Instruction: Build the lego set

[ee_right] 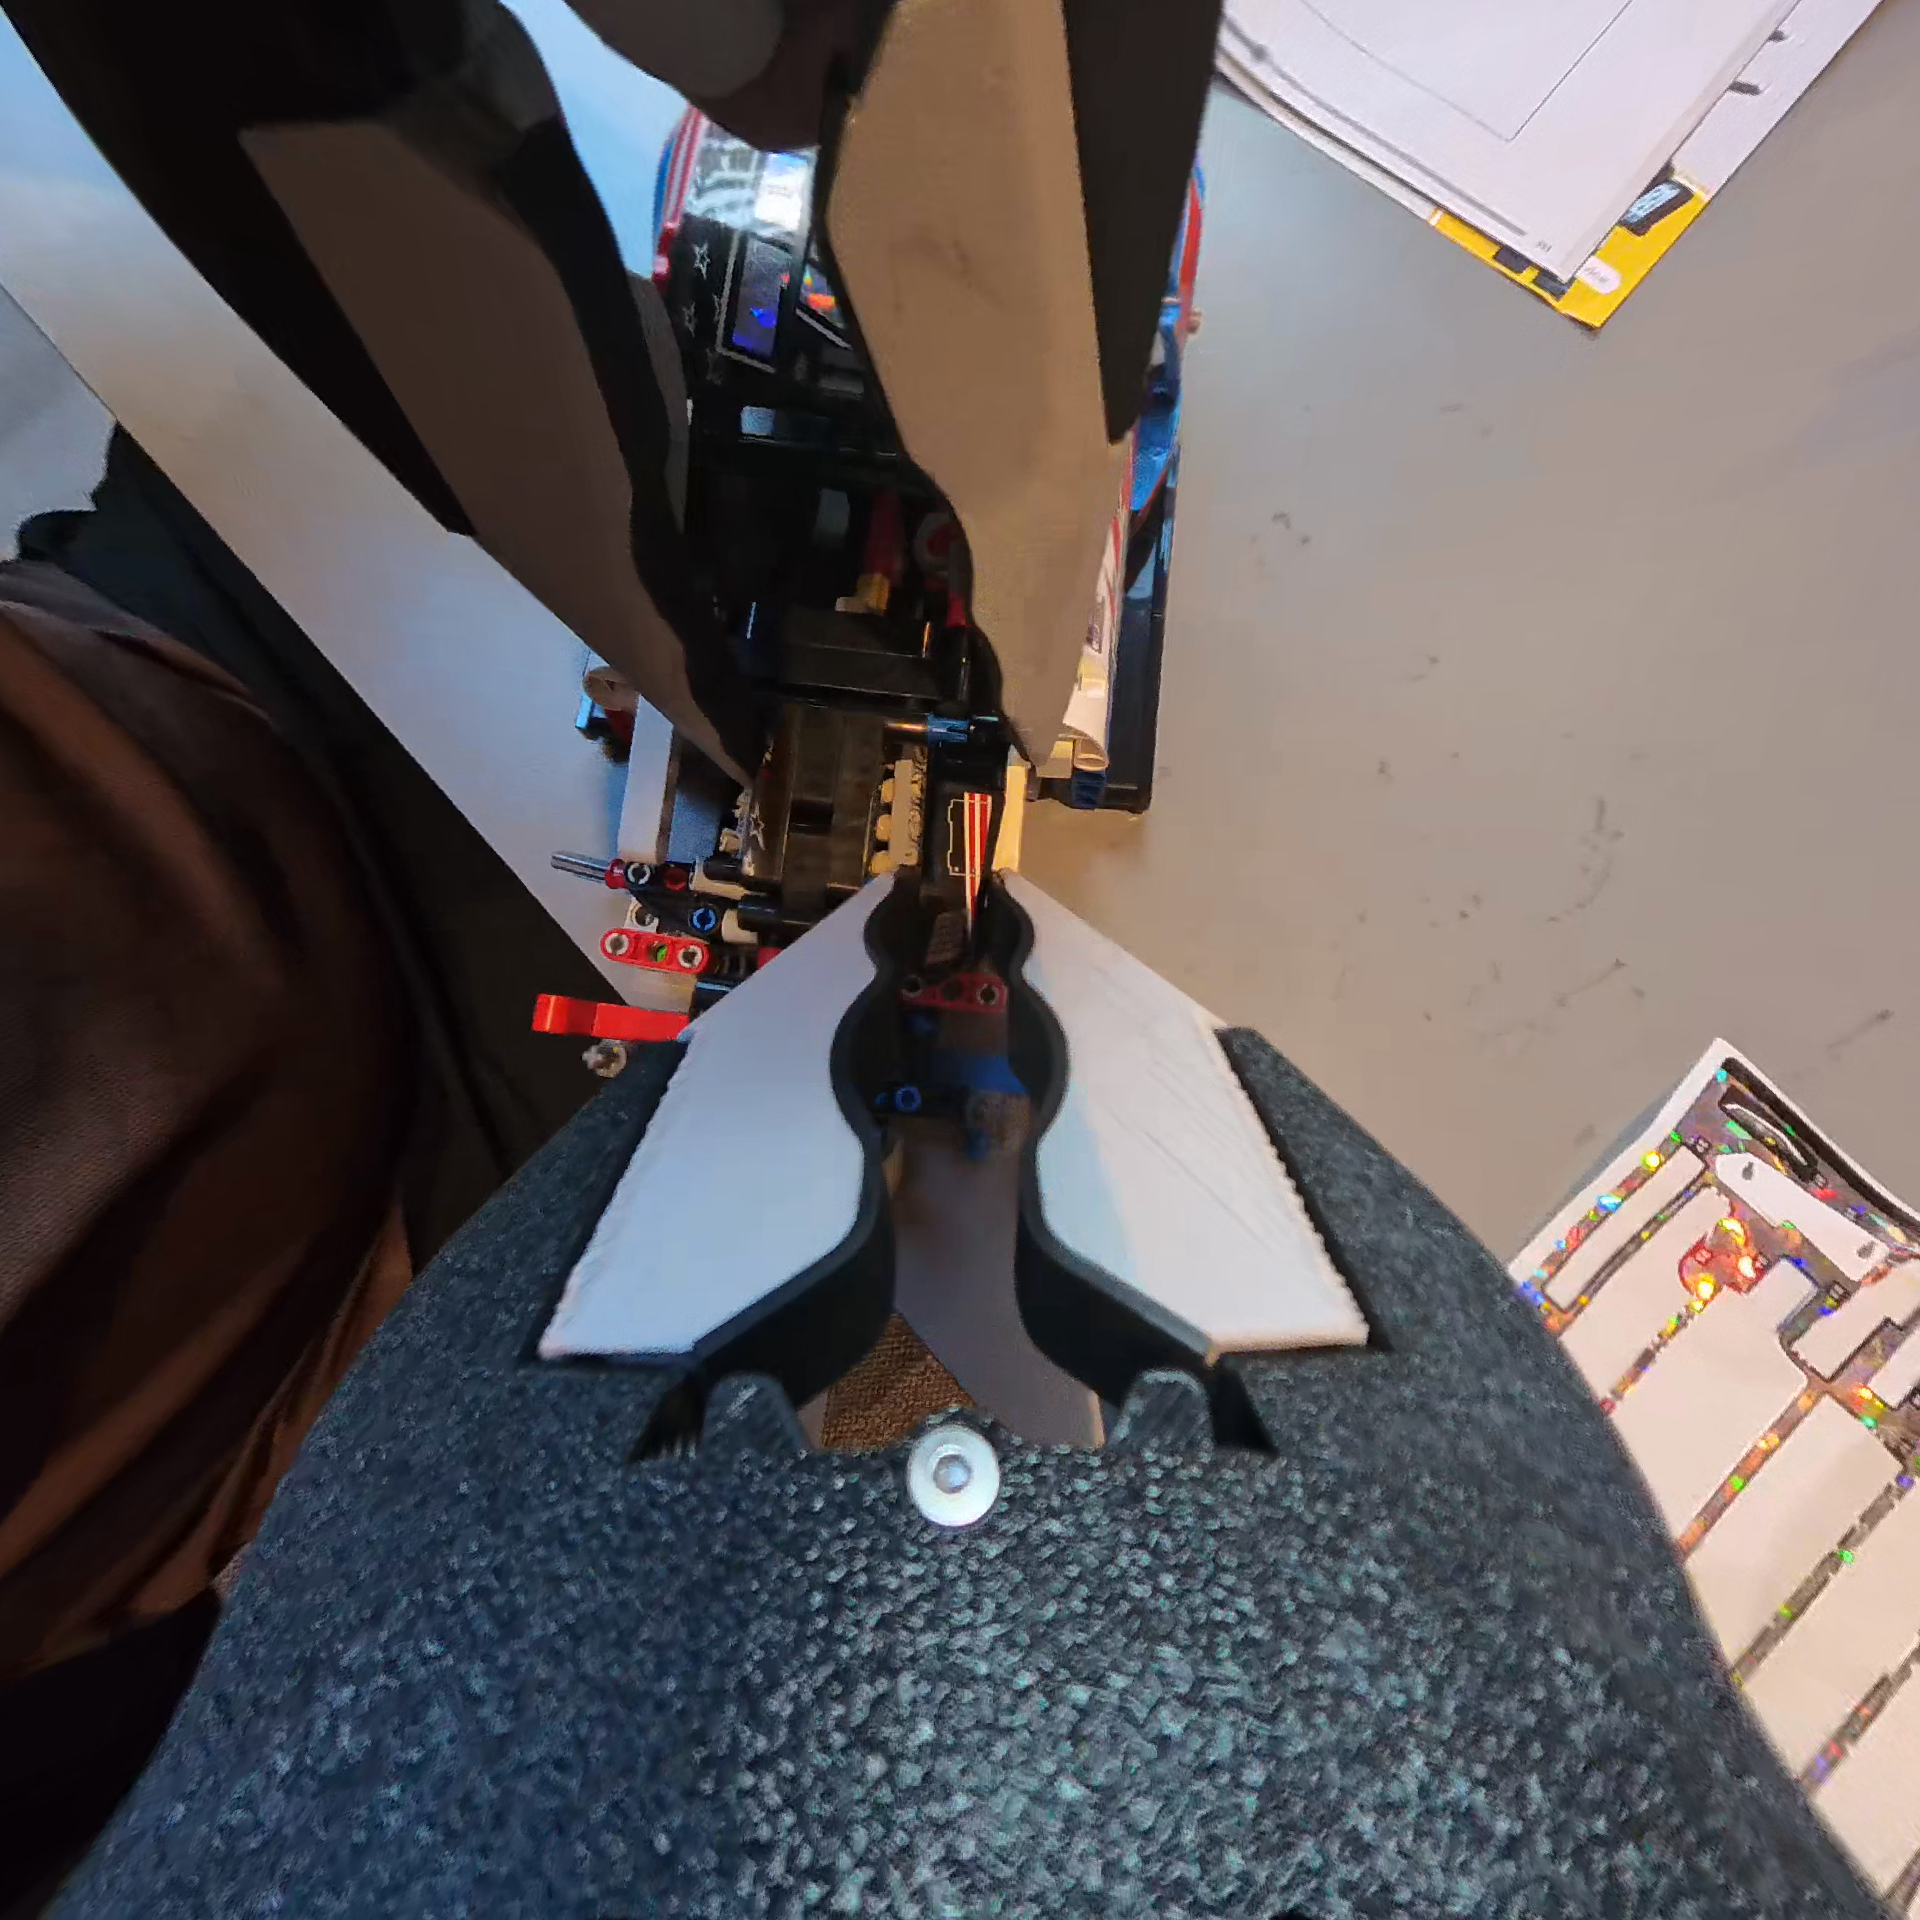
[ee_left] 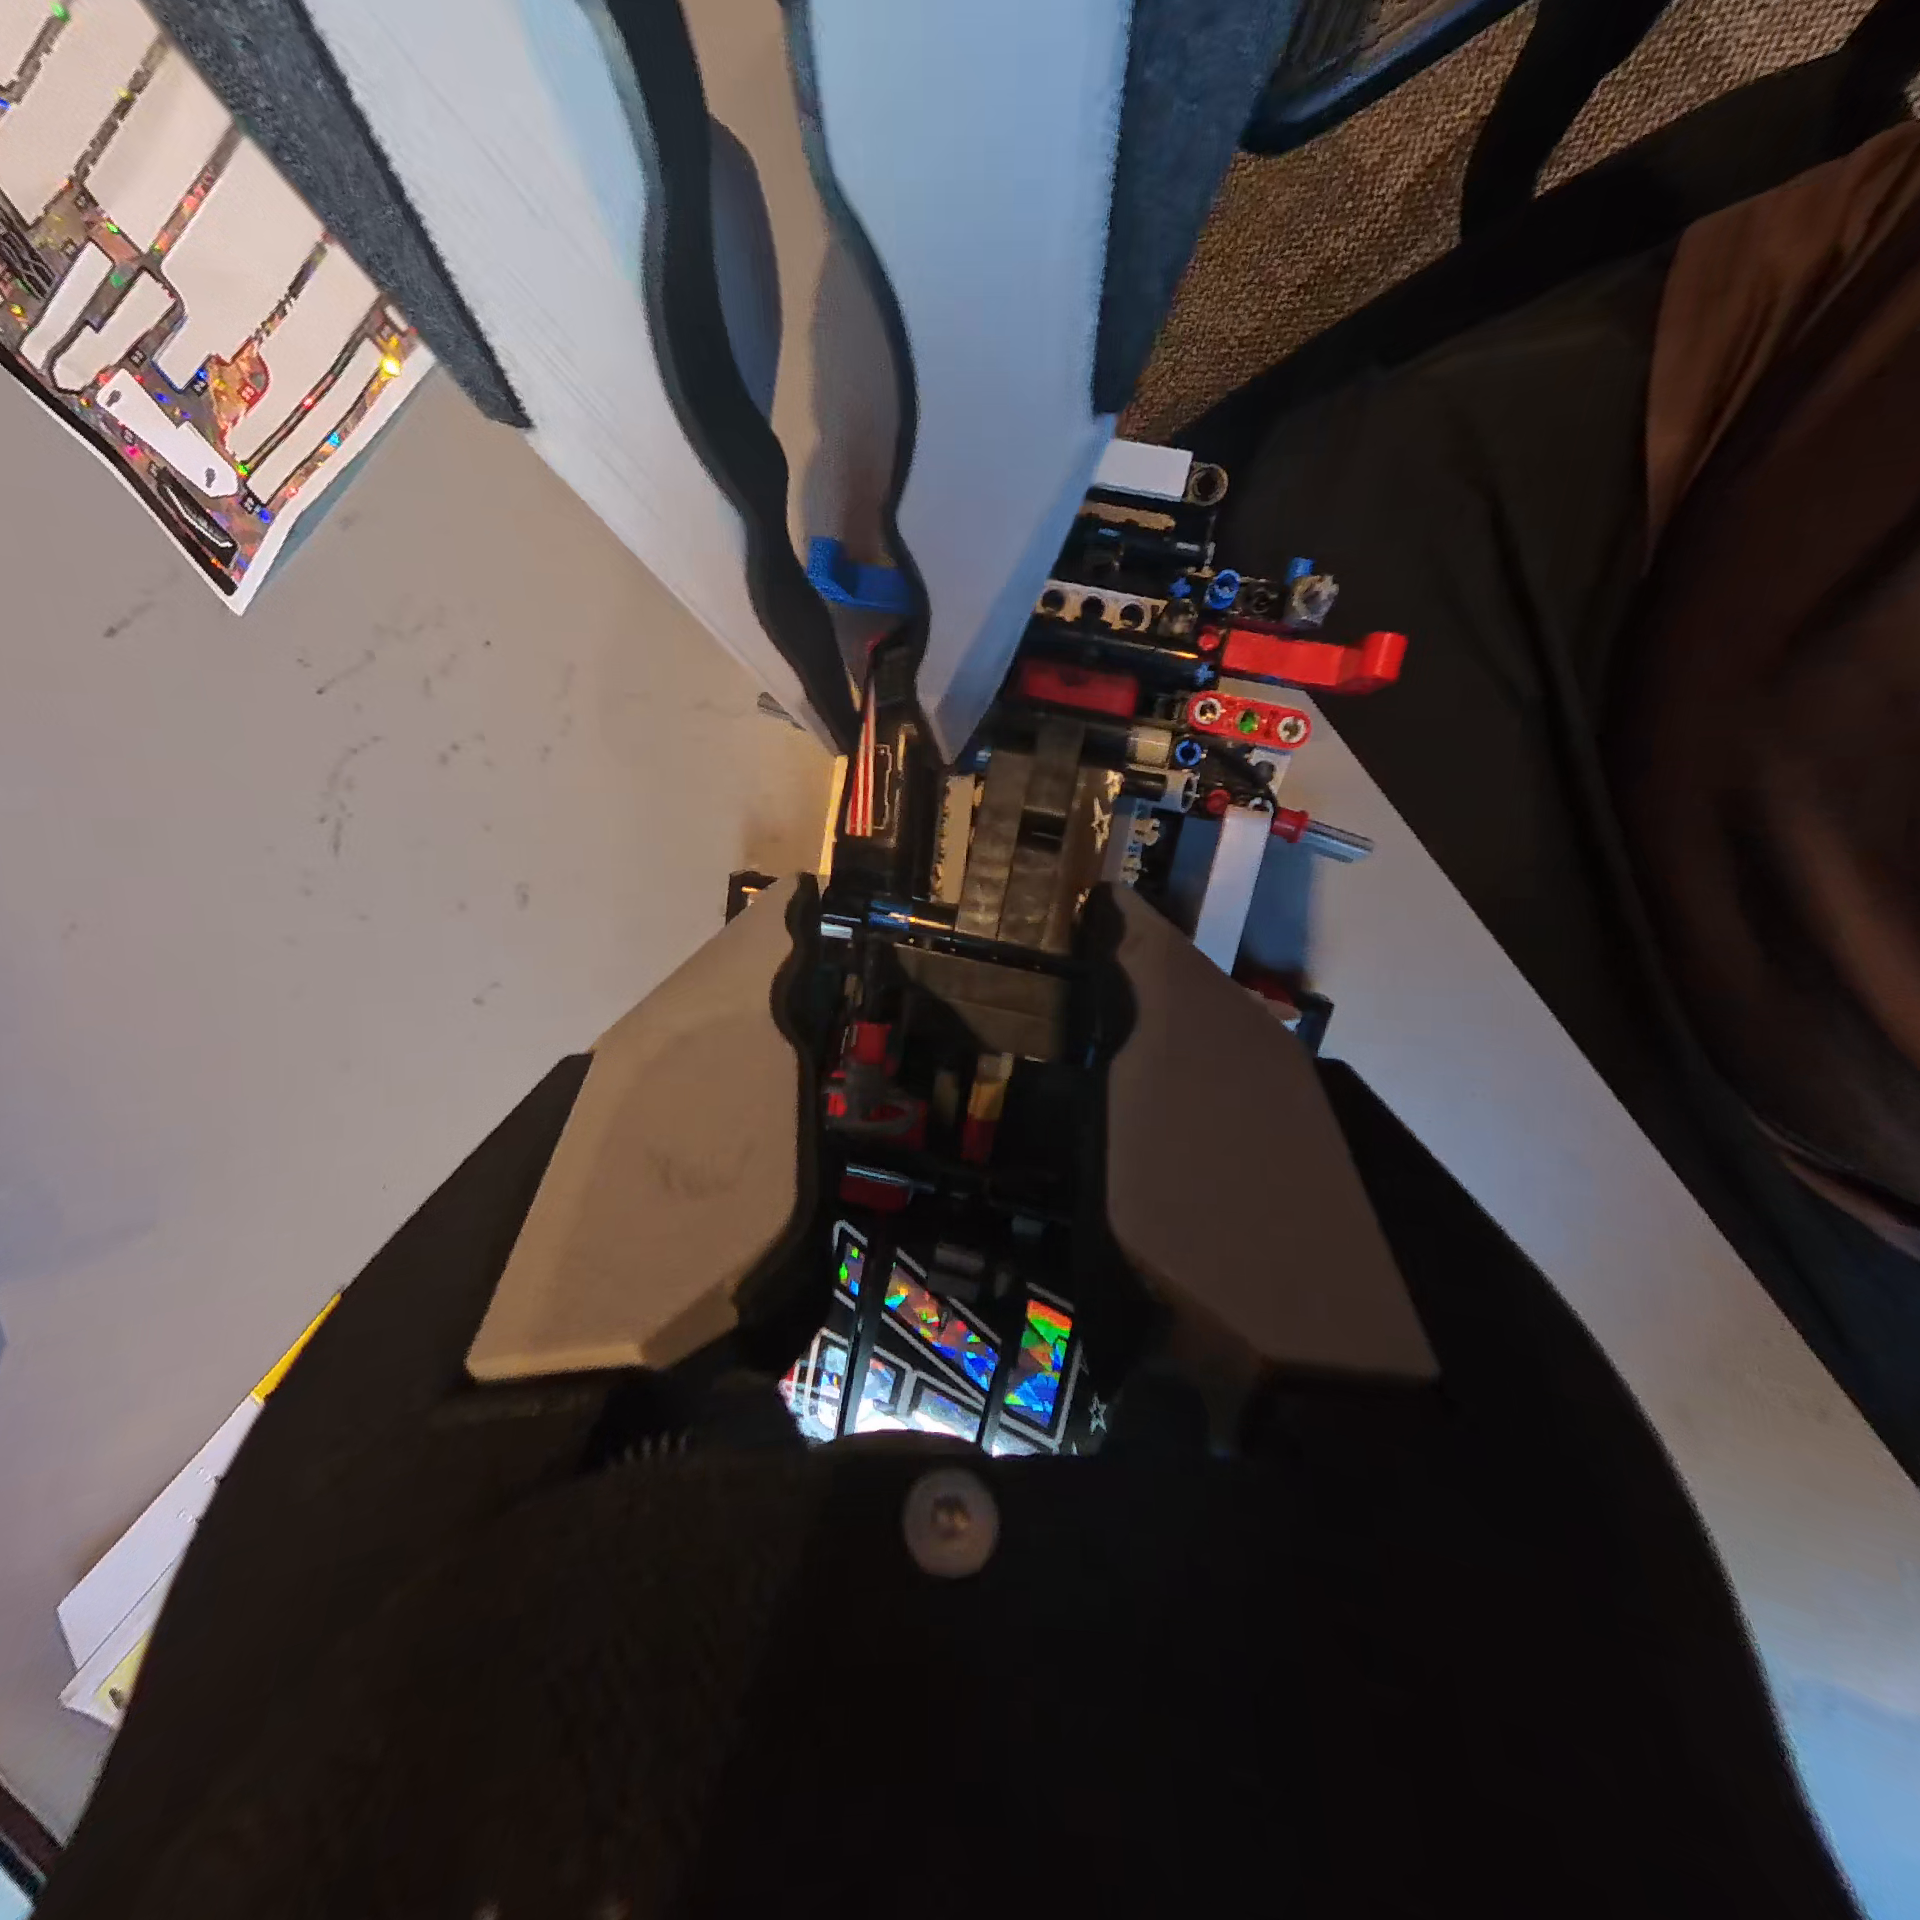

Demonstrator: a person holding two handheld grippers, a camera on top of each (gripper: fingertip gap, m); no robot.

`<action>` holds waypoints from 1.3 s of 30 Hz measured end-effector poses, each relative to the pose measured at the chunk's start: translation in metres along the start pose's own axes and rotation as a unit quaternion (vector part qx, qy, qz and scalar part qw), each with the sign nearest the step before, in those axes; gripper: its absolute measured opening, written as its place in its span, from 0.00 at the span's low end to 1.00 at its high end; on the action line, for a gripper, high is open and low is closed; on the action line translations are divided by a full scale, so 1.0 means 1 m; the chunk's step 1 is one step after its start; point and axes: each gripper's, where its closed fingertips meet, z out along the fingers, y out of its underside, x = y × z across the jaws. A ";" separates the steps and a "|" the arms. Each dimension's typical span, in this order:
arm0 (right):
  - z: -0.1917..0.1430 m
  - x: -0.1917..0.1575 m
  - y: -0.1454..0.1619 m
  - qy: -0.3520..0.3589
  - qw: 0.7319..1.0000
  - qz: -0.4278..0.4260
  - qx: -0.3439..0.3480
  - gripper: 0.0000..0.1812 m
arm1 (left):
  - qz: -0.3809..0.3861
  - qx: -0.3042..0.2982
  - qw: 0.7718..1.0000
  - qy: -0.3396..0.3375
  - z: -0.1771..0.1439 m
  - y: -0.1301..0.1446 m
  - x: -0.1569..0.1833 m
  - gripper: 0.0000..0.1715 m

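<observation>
Grippers, two [ee_left: 951, 925] [ee_right: 940, 883]; model, one [ee_left: 1122, 717]

The left gripper [ee_left: 951, 925] is reaching forward with its beige fingers [ee_left: 675, 1122] spread wide apart. The right gripper [ee_right: 940, 883] is facing it from the far side, tips nearly meeting, fingers [ee_right: 1143, 1132] narrowly parted.

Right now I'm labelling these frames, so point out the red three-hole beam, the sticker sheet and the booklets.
red three-hole beam [ee_left: 1247, 719], left wrist view, its middle hole.
sticker sheet [ee_right: 1766, 1382], right wrist view, a white peeled patch.
booklets [ee_right: 1621, 244], right wrist view, the yellow cover's corner.
</observation>
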 end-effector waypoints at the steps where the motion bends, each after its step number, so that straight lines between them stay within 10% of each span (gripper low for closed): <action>1: -0.001 0.001 0.000 -0.011 1.000 0.003 -0.002 0.08 | -0.001 0.000 1.000 0.000 0.000 0.000 0.000 0.29; 17: -0.009 0.002 -0.002 -0.122 0.985 0.060 -0.103 0.07 | -0.043 0.041 0.998 0.003 -0.002 -0.005 0.002 0.30; 29: -0.016 0.001 -0.010 -0.088 0.994 0.021 -0.063 0.07 | -0.055 0.067 0.996 -0.015 -0.010 -0.007 -0.016 0.04; 39: -0.024 0.000 -0.016 -0.049 0.998 0.004 0.045 0.07 | -0.057 0.106 0.993 -0.007 -0.017 -0.012 -0.018 0.03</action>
